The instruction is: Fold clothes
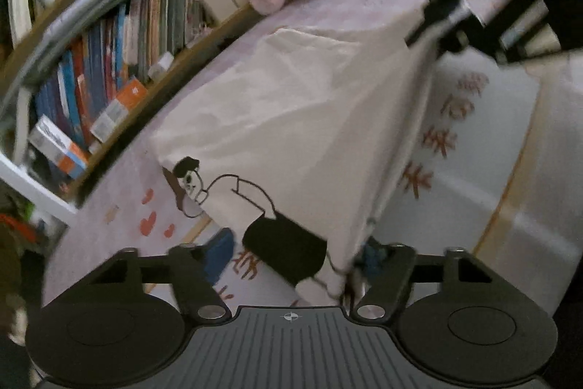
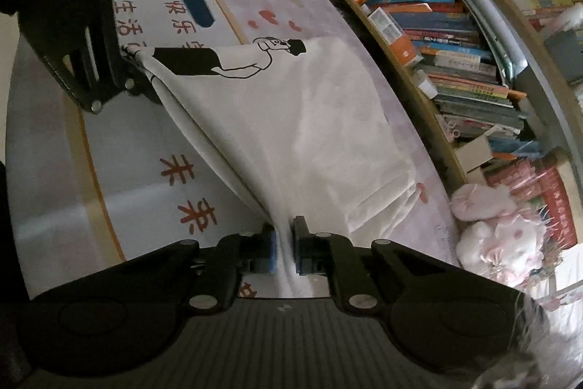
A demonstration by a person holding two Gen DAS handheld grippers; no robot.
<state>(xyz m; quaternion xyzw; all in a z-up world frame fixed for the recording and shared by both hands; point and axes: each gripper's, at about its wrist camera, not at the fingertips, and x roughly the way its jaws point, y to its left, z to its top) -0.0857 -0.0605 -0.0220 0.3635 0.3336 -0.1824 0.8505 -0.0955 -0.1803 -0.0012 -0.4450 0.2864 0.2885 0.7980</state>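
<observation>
White garment on pink printed sheet, bookshelf beside, right tongs clenching garment, left tongs parted around its edge

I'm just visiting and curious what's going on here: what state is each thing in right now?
White T-shirt: partly folded, one edge lifted off the bed, the rest lying flat.
Right gripper: shut on the T-shirt's bunched edge.
Left gripper: partly open, at the shirt's other corner; its grip is unclear.
Plush toy: lying by the bookshelf.
Bookshelf: packed with books.
</observation>
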